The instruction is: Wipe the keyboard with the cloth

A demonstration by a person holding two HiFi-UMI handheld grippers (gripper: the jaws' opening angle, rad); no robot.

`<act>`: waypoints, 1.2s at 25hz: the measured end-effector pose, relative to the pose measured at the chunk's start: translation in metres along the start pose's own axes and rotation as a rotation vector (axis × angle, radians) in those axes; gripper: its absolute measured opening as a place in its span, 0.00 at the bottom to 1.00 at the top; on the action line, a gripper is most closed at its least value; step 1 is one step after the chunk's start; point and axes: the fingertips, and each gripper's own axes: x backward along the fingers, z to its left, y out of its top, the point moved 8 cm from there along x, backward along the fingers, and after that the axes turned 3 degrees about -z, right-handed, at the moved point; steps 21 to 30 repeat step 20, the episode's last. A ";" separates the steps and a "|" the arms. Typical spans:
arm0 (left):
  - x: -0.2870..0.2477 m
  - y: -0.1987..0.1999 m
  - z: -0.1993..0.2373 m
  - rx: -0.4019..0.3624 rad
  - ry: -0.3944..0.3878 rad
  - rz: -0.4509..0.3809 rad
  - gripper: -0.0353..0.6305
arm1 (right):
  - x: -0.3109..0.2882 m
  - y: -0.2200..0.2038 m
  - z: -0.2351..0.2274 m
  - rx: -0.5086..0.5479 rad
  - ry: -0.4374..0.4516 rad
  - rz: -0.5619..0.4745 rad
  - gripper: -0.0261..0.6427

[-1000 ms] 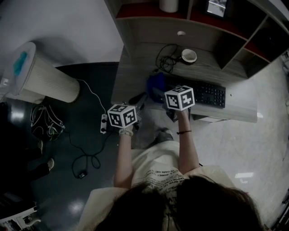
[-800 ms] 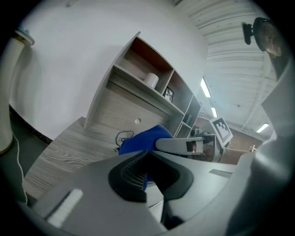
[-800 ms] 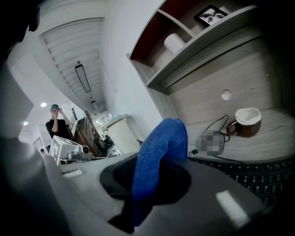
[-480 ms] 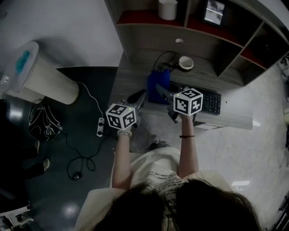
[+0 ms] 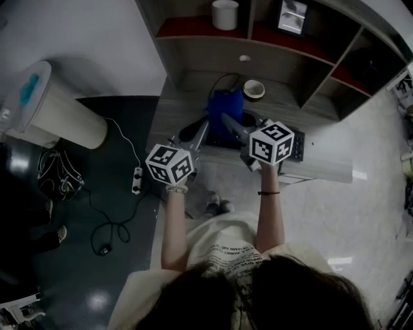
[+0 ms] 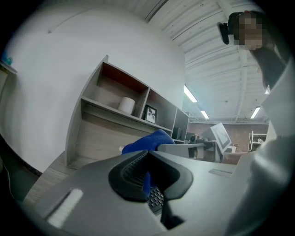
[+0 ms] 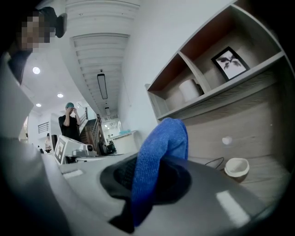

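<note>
Blue cloth (image 7: 158,159) is up off the bench (image 5: 193,97), clamped in the right gripper (image 5: 230,121), whose jaws are closed firmly on it. We see it stand out of the jaws and fold over at its top. From the head view its long axis runs front to back, above the middle of the bench.

Under it lies the keyboard (image 5: 299,148), its long axis along the front edge. Most of it is covered by the right gripper's cube, with only the right end showing.

The left gripper (image 6: 147,161) sits just beside the cloth, towards the front-left corner. Its jaws are drawn in to a thin slit. A blue sliver and a few keys show in the slit; whether the jaws pinch the cloth's edge, we cannot tell.

Behind the cloth, a looped black cable (image 5: 222,82) and a white cup (image 5: 253,89) lie near the back edge; the cup's inside looks dark. Above, the left shelf compartment holds a white roll (image 5: 224,13), and the next one a framed picture (image 5: 290,16).
</note>
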 end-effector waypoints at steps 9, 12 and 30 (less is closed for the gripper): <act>0.003 0.002 -0.020 -0.013 0.008 -0.012 0.06 | 0.016 0.006 0.009 0.024 0.024 -0.015 0.13; 0.005 0.002 -0.024 -0.016 0.008 -0.007 0.06 | 0.020 0.006 0.011 0.020 0.023 -0.021 0.13; 0.008 -0.004 -0.030 -0.002 0.012 0.000 0.06 | 0.030 0.003 0.011 0.008 0.010 -0.034 0.13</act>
